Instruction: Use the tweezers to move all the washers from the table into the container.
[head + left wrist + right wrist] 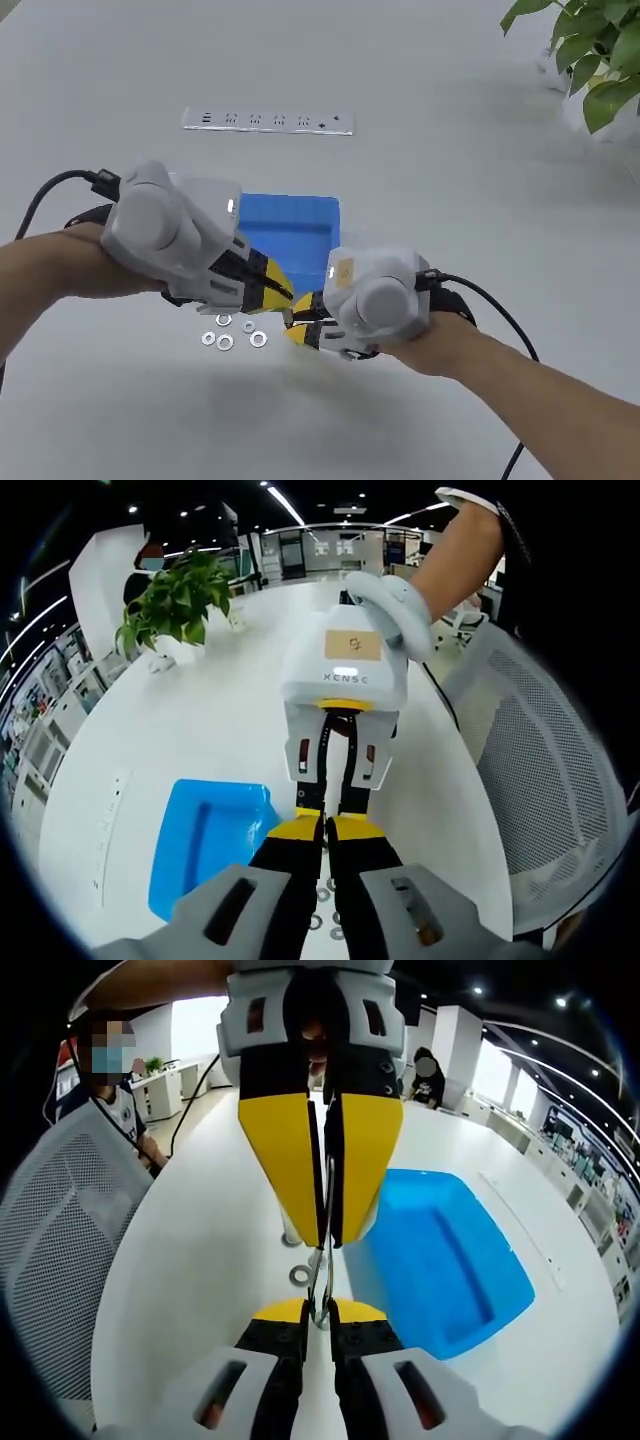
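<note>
Both meet tip to tip near washers (232, 335), left tongs (326, 826) and right tongs (318, 1312) clamped on tweezers (322, 1260)

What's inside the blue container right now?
The blue container shows bare floor; the washers lie outside it. In the head view the left claw covers its near edge, unseen there.

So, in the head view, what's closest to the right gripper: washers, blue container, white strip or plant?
1. Washers, beside the right gripper, and blue container, just behind: too close to call.
2. White strip, farther back.
3. Plant, far right corner.
</note>
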The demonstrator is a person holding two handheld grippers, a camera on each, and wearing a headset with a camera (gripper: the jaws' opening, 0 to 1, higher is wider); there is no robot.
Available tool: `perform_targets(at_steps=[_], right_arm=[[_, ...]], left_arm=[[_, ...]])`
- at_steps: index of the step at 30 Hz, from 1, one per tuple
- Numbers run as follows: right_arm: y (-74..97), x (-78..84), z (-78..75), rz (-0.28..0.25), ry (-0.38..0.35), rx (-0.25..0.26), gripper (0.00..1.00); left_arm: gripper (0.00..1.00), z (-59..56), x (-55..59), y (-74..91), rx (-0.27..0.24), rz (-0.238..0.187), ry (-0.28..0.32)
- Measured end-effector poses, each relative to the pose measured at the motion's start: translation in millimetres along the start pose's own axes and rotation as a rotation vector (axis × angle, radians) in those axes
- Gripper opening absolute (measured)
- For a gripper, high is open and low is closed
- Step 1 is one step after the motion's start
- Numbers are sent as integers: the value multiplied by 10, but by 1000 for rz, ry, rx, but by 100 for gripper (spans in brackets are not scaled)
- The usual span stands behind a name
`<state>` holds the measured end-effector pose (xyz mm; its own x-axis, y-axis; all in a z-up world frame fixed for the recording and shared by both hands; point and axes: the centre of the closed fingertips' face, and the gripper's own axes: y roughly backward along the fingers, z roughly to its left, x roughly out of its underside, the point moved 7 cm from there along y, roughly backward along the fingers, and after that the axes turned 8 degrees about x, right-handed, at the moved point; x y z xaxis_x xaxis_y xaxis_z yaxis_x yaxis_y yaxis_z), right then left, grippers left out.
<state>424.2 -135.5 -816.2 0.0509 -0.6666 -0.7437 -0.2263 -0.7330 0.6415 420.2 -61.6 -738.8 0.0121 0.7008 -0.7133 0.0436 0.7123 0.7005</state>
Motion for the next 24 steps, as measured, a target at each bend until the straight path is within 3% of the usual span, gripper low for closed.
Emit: perform_targets(at_steps=[14,24], right_arm=[[151,-211,23,-7,27,-22,10],[283,-418,-34,-22,39,-21,10]], left_arm=[[6,-91,-137,204,-5,-16,11],[6,-97,-302,404,-19,-43,19]])
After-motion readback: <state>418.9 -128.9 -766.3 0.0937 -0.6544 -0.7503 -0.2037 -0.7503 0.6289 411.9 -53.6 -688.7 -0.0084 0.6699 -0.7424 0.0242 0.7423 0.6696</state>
